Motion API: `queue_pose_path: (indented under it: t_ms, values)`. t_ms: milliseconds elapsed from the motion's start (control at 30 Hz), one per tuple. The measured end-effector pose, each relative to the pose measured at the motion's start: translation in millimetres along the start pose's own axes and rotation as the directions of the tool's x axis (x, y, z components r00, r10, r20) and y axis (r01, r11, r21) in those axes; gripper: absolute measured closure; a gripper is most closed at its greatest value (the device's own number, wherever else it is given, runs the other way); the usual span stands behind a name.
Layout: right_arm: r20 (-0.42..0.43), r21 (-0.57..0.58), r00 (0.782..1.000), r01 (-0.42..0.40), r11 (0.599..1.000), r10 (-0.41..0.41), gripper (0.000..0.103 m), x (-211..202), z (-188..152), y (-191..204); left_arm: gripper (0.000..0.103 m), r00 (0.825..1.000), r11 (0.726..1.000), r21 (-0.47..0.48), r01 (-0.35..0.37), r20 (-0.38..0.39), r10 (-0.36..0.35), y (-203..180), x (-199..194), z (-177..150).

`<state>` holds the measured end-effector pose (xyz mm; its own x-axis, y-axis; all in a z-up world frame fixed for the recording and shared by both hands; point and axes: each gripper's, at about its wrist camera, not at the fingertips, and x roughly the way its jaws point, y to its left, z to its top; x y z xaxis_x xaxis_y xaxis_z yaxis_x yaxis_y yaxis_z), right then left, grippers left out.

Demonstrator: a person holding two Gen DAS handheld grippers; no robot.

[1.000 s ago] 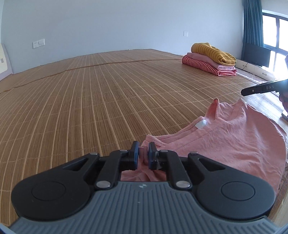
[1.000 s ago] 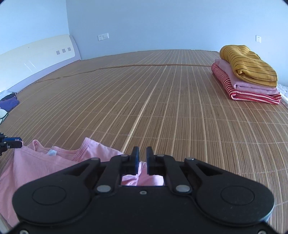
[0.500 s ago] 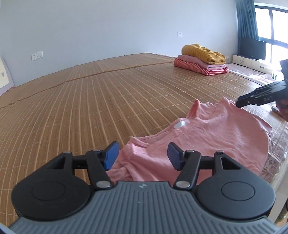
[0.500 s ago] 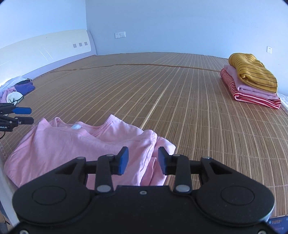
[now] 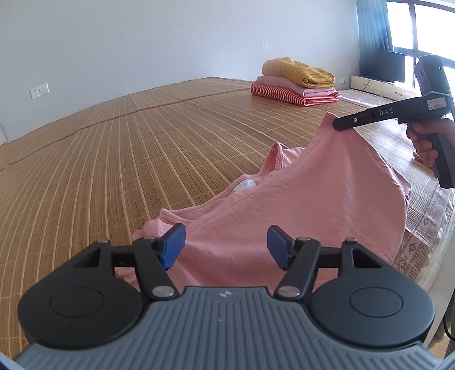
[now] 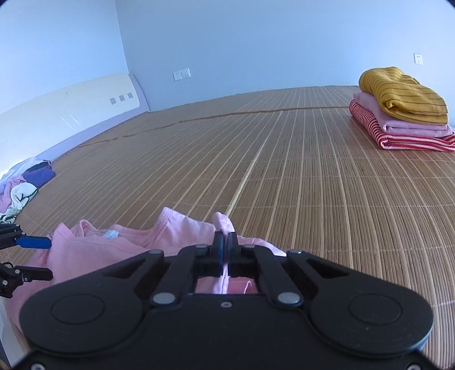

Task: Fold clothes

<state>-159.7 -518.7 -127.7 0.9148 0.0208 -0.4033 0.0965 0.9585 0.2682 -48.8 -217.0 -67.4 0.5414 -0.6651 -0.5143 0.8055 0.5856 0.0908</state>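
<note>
A wide bamboo mat [image 5: 142, 148] of thin brown slats covers the whole surface, with a seam across it parallel to the far wall. That pale grey-blue wall [image 5: 159, 39] rises directly behind the mat and carries a double socket plate [image 5: 39, 91] low at its left and a single white plate [image 5: 264, 45] further right. A second wall [image 6: 57, 42] meets it at the corner, and against this one stands a cream headboard [image 6: 71, 108] along the mat's left edge. Right of the mat, a dark blue curtain [image 5: 372, 25] hangs beside a bright window [image 5: 426, 28], with a dark screen [image 5: 382, 66] on a low white cabinet [image 5: 378, 86] below it. Daylight enters from that side.
</note>
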Motion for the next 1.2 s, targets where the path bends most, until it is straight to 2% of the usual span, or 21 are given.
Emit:
queue_pose_path:
  t_ms: [67,133,233,300,400,467,533,633,733,800,867,1000,1100,1200]
  values:
    - [0.040,-0.009,0.999,-0.012,1.000,0.013,0.100,-8.5,10.9,1.4,0.033,1.000,1.000,-0.006,-0.015,0.014,0.015,4.5,-1.2,3.5]
    - [0.071,-0.050,0.997,0.022,0.999,-0.018,0.100,-9.4,18.4,5.4,0.031,1.000,1.000,-0.007,-0.030,-0.006,0.030,6.8,4.6,3.0]
    - [-0.001,-0.089,0.998,0.062,0.994,-0.062,0.099,15.5,20.7,0.5,0.030,0.996,0.998,0.000,-0.060,-0.058,0.060,7.5,18.2,-3.7]
    - [-0.055,-0.066,0.996,0.067,0.996,-0.071,0.092,36.5,14.6,-10.1,0.030,0.992,0.996,0.001,-0.086,-0.091,0.086,6.8,24.7,-10.0]
    - [-0.071,-0.072,0.991,0.106,0.992,-0.111,0.083,37.1,5.7,-14.6,0.029,0.993,0.996,-0.014,-0.088,-0.086,0.086,11.0,22.7,-13.0]
    - [-0.059,-0.056,0.994,0.093,0.994,-0.096,0.068,22.0,3.4,-16.9,0.029,0.992,0.996,-0.018,-0.093,-0.087,0.091,11.8,22.7,-13.5]
    - [-0.069,-0.058,0.995,0.070,0.996,-0.074,0.062,6.8,0.9,-17.0,0.029,0.991,0.995,-0.017,-0.100,-0.090,0.098,11.0,23.6,-12.8]
    - [-0.077,-0.079,0.996,0.028,0.996,-0.034,0.061,-3.0,-3.0,-12.0,0.029,0.989,0.994,-0.016,-0.111,-0.095,0.109,9.8,25.1,-11.7]
    - [-0.098,-0.130,0.991,0.074,0.989,-0.087,0.061,8.8,-7.6,-6.7,0.026,0.988,0.992,-0.015,-0.122,-0.100,0.120,8.7,26.5,-10.7]
    - [-0.136,-0.179,0.982,0.108,0.978,-0.133,0.061,17.7,-14.7,-3.9,0.020,0.986,0.991,-0.014,-0.130,-0.103,0.127,7.9,27.5,-10.0]
    - [-0.133,-0.207,0.979,0.125,0.970,-0.154,0.061,15.5,-22.3,-0.7,0.019,0.982,0.988,-0.023,-0.153,-0.112,0.150,14.0,25.2,-11.3]
    - [-0.143,-0.217,0.979,0.114,0.969,-0.148,0.059,-3.1,-33.1,1.1,0.019,0.965,0.971,-0.059,-0.233,-0.139,0.224,35.6,11.7,-17.7]
    - [-0.148,-0.165,0.979,0.115,0.980,-0.140,0.056,-12.3,-35.2,-4.0,0.019,0.956,0.958,-0.095,-0.270,-0.140,0.256,44.6,-5.6,-20.3]
    - [-0.204,-0.181,0.965,0.127,0.975,-0.163,0.053,-23.1,-35.2,5.6,0.019,0.952,0.947,-0.133,-0.293,-0.136,0.275,51.9,-26.2,-21.9]
